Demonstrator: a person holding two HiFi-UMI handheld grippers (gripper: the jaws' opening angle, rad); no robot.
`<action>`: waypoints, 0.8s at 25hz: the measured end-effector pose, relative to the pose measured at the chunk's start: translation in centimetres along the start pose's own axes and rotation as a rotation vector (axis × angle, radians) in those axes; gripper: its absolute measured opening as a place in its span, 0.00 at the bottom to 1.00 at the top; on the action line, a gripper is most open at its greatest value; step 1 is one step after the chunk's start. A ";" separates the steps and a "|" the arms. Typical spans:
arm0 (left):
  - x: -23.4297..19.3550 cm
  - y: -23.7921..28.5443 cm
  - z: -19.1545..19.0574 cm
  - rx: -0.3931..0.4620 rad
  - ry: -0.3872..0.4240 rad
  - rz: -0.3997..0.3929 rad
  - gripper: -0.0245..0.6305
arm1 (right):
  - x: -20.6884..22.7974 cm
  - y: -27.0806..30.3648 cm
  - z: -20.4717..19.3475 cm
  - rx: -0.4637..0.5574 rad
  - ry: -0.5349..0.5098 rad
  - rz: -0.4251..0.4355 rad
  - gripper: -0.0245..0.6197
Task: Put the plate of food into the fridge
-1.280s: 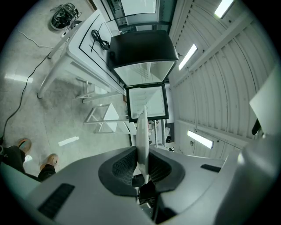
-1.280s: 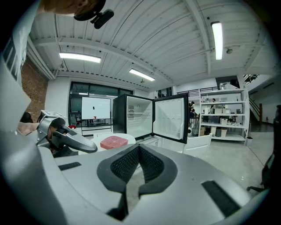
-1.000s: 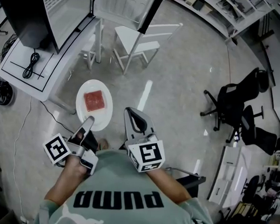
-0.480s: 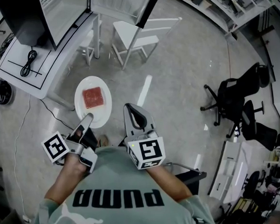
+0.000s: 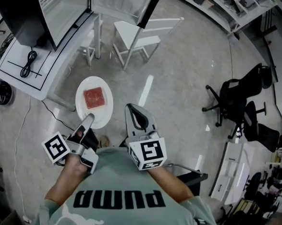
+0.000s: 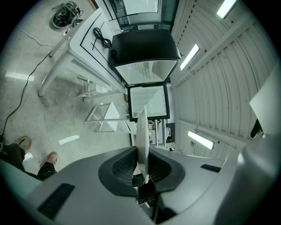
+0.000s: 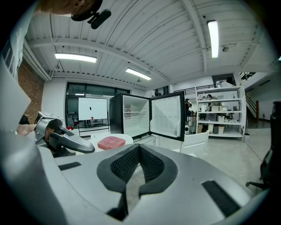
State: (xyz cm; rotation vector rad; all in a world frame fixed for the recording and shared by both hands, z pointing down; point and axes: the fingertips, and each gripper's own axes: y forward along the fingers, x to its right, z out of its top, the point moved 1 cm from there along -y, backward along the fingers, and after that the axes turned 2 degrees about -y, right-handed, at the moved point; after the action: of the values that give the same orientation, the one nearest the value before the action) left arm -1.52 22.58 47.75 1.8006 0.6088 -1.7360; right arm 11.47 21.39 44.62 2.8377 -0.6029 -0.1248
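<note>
A white plate (image 5: 94,110) carries a pink slab of food (image 5: 94,97), held out level over the floor. My left gripper (image 5: 86,121) is shut on the plate's near rim. In the left gripper view the plate (image 6: 142,132) shows edge-on, pinched between the pads. My right gripper (image 5: 130,108) hangs beside it on the right, shut and empty. In the right gripper view its jaws (image 7: 139,148) meet at the tips, with the food (image 7: 111,142) and the left gripper (image 7: 66,138) off to the left. The black fridge (image 7: 129,117) stands ahead, its door (image 7: 167,115) swung open.
A white table (image 5: 55,53) with a coiled black cable (image 5: 30,65) stands at the upper left, under the fridge (image 5: 24,21). A white chair (image 5: 138,42) is ahead, black office chairs (image 5: 239,107) are at the right, and shelving (image 5: 229,2) lines the far right.
The head view has shifted slightly. Both grippers and the plate keep their places.
</note>
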 end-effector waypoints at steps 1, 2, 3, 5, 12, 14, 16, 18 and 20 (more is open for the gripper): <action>0.1 0.1 0.1 0.000 0.000 -0.002 0.11 | 0.0 0.1 0.1 0.001 0.001 -0.002 0.05; 0.1 0.1 0.1 0.001 -0.001 -0.003 0.11 | 0.1 0.2 0.2 0.002 0.004 -0.003 0.05; 0.1 0.2 0.2 0.002 -0.002 -0.003 0.11 | 0.1 0.3 0.2 0.003 0.005 -0.004 0.05; 0.2 0.3 0.3 0.006 -0.002 -0.003 0.11 | 0.2 0.5 0.2 0.001 0.001 0.000 0.05; 0.4 1.0 0.8 0.020 -0.004 -0.010 0.11 | 0.7 1.4 0.3 0.002 -0.001 0.014 0.05; 0.4 1.2 0.9 0.026 -0.009 -0.013 0.11 | 0.8 1.5 0.2 -0.003 -0.002 0.018 0.05; 0.4 1.3 1.0 0.030 -0.012 -0.012 0.11 | 0.9 1.7 0.3 -0.005 -0.004 0.021 0.05; 0.5 1.5 1.2 0.035 -0.013 -0.016 0.11 | 1.0 2.0 0.6 -0.003 -0.008 0.023 0.05; 0.7 1.6 1.4 0.041 -0.012 -0.020 0.11 | 1.2 2.2 0.8 0.001 -0.013 0.026 0.05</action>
State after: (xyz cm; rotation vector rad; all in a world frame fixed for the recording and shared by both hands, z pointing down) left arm -1.42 20.44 47.18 1.8163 0.5923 -1.7837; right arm 11.56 18.81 44.32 2.8312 -0.6428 -0.1389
